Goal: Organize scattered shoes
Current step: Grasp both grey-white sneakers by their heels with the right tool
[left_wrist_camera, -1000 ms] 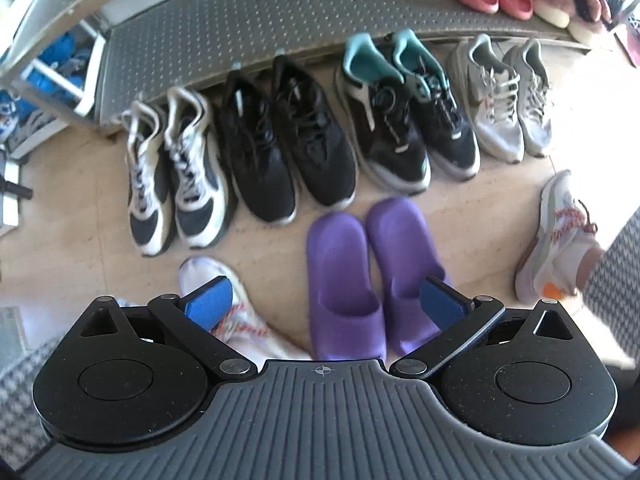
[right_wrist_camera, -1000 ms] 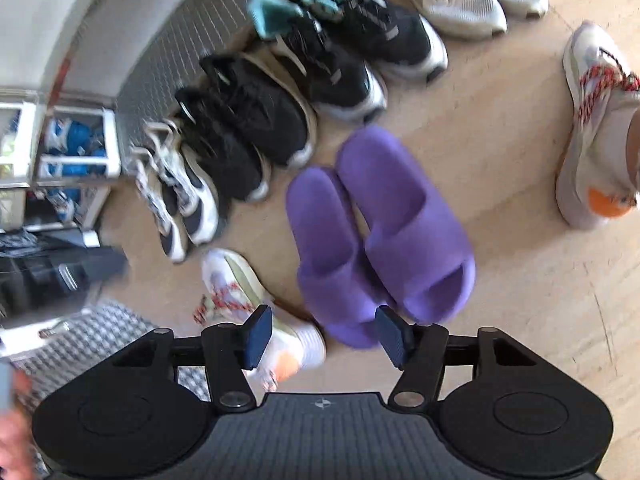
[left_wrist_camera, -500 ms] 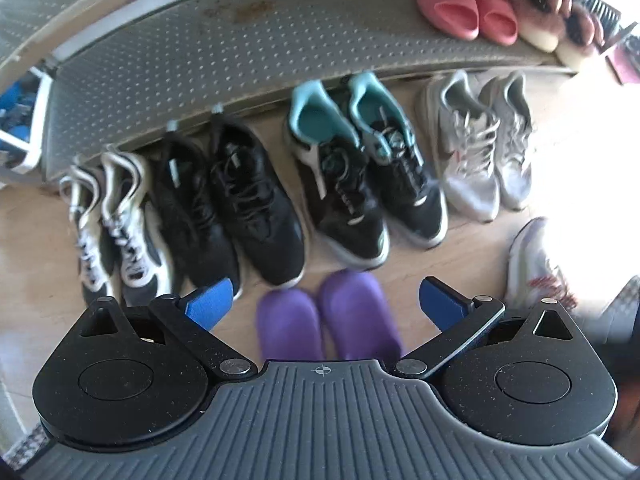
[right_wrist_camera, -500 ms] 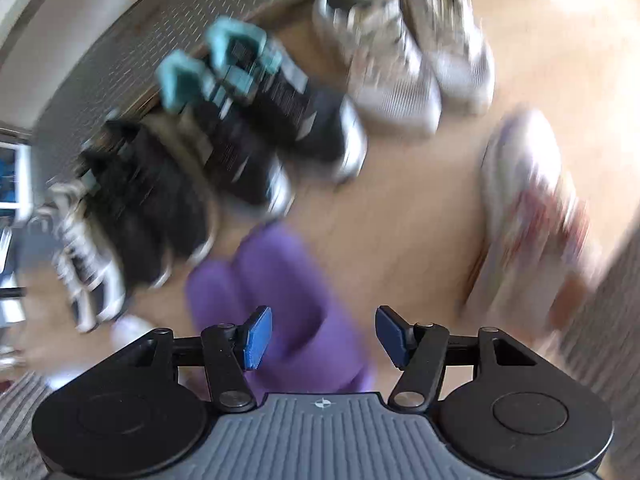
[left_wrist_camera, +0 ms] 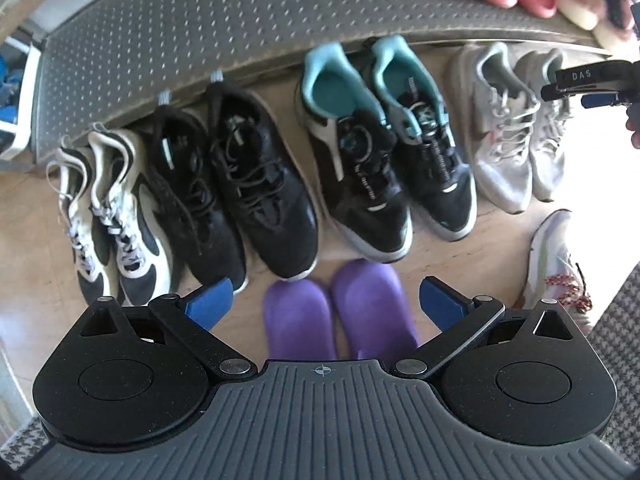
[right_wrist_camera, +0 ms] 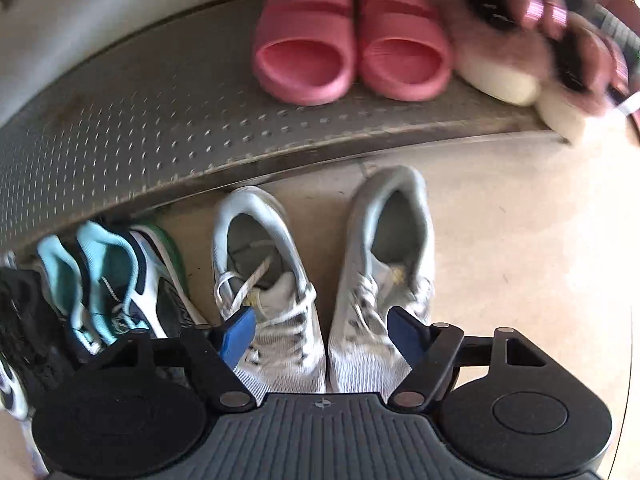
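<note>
In the left wrist view, my left gripper [left_wrist_camera: 325, 300] hangs open above the toes of two purple slippers [left_wrist_camera: 372, 312]; nothing is held. Beyond them, pairs of shoes stand in a row along a metal step: white-and-black sneakers [left_wrist_camera: 108, 216], black sneakers [left_wrist_camera: 240, 192], black-and-teal sneakers [left_wrist_camera: 384, 160] and grey-white sneakers [left_wrist_camera: 508, 132]. A single white sneaker with red laces [left_wrist_camera: 556, 264] lies apart at the right. My right gripper [right_wrist_camera: 322, 334] points down over the grey-white sneakers [right_wrist_camera: 264, 300]. Its jaws are opening and its pads touch nothing.
The dotted metal step [right_wrist_camera: 140, 140] carries pink slides [right_wrist_camera: 348, 40] and fluffy pink slippers [right_wrist_camera: 520, 48]. One of the right gripper's fingers [left_wrist_camera: 580, 78] shows at the right edge of the left wrist view. Bare floor [right_wrist_camera: 520, 240] lies right of the grey-white pair. Checked fabric [left_wrist_camera: 616, 320] is at the lower right.
The right gripper has swung from the purple slippers over to the grey-white sneakers, and its jaws stand wider. The left gripper has moved toward the shoe row and lower, staying open.
</note>
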Demonstrator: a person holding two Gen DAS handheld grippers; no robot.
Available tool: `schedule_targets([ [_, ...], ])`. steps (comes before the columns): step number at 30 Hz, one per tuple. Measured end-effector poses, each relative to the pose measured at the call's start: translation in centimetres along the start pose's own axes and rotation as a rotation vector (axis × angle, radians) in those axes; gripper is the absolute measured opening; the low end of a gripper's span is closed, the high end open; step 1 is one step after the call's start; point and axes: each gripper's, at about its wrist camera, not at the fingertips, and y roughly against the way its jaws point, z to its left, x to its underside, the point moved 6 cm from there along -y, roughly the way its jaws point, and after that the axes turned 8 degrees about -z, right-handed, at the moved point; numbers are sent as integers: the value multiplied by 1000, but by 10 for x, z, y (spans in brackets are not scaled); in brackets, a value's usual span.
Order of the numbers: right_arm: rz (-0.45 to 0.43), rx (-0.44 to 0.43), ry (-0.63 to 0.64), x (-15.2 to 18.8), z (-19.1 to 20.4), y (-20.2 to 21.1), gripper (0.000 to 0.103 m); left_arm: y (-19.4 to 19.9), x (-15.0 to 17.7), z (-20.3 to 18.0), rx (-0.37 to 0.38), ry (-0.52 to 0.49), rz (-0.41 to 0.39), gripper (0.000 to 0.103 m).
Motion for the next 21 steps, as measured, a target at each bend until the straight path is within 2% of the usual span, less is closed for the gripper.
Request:
schedule_targets([
  [2, 14, -31, 13, -3, 1, -16, 75, -5, -3, 4, 1, 10, 13, 102],
  [4, 17, -40, -2, -8, -1, -25, 83, -9, -5, 8, -11, 20, 26, 102],
  [7, 25, -24, -7, -18, -3, -46, 85, -15, -8, 13, -16, 38, 46, 102],
  [12, 85, 34, 29, -24, -3, -87, 84, -20, -16, 12, -13, 46, 63, 102],
  [15, 76, 33, 58, -16, 0, -98, 82, -21, -19, 8, -7, 40, 63, 102],
  [16, 64, 33, 68, -14, 2, -99, 70, -21, -20, 7, -5, 38, 63, 102],
  [17, 53, 26, 77, -13, 4, -98, 65, -21, -19, 6, -4, 34, 64, 102],
  [19, 29, 1, 143, -10, 17, -89, 26, -21, -17, 4, -2, 30, 65, 102],
  [21, 20, 14, 207, -6, 26, -78, 22, -18, -14, 4, -3, 28, 57, 102],
])
